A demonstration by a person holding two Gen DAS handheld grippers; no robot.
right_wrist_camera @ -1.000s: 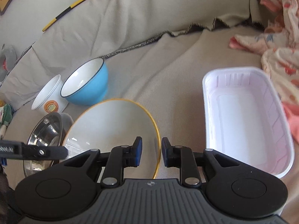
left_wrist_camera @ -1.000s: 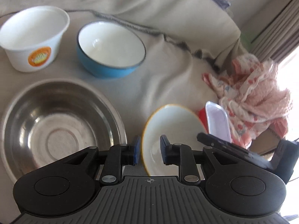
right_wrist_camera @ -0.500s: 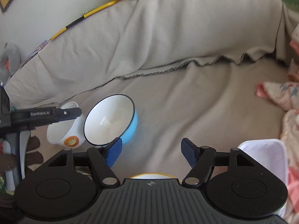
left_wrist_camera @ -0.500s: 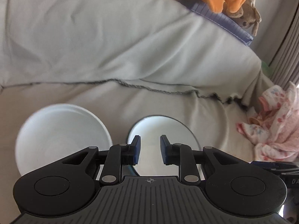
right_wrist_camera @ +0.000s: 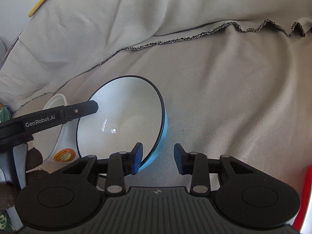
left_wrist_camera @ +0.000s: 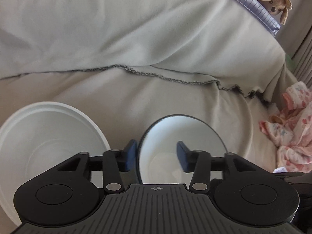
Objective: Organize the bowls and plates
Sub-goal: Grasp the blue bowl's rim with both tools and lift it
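Two bowls show in both wrist views. One is a blue enamel bowl (right_wrist_camera: 124, 120) with a white inside and a dark rim; the other is a white paper bowl (right_wrist_camera: 56, 136) with an orange round label low on its side. Both sit on a sofa seat covered with a beige throw (right_wrist_camera: 224, 97), the paper bowl to the left, touching or almost touching the blue one.

From the right wrist view the blue bowl's mouth faces up and leans a little toward the camera. Being round, it has no long axis to tell. The paper bowl (left_wrist_camera: 48, 136) stands upright, mouth up.

The left gripper (left_wrist_camera: 157, 156) has just been opening its jaws, and they stand spread. Its left finger (left_wrist_camera: 130, 156) lies in front of the gap between the two bowls and its right finger in front of the blue bowl's (left_wrist_camera: 181, 134) hollow, so the near left rim lies between them; no pad presses on it.

The right gripper (right_wrist_camera: 158, 159) has just been closing its jaws, yet they stand apart with nothing clamped. Its left finger (right_wrist_camera: 137, 158) lies in front of the blue bowl's lower right rim; whether it touches I cannot tell. Its right finger is over bare throw.

One pink patterned cloth (left_wrist_camera: 290, 132) lies bunched at the right, well apart from the bowls. One brown plush toy (left_wrist_camera: 276, 3) sits on the sofa back.
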